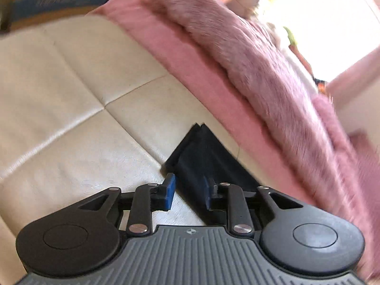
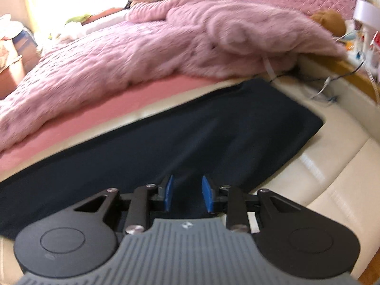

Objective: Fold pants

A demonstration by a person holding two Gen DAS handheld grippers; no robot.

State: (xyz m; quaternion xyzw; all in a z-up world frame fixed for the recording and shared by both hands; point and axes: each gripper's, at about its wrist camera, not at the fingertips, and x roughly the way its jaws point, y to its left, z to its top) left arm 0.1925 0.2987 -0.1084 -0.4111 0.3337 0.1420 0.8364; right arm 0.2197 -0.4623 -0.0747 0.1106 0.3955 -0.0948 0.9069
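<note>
Over dark pants (image 2: pixel 190 137), both grippers (image 1: pixel 188 194) (image 2: pixel 187 193) agape.

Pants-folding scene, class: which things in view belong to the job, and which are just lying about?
Belonging to the job:
dark pants
left gripper
right gripper
cream padded surface under the pants

Just lying about:
fluffy pink blanket
pink sheet
brown soft toy
white cables

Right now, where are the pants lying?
The dark pants lie flat on the cream leather surface, beside the pink sheet, below both open grippers.
</note>
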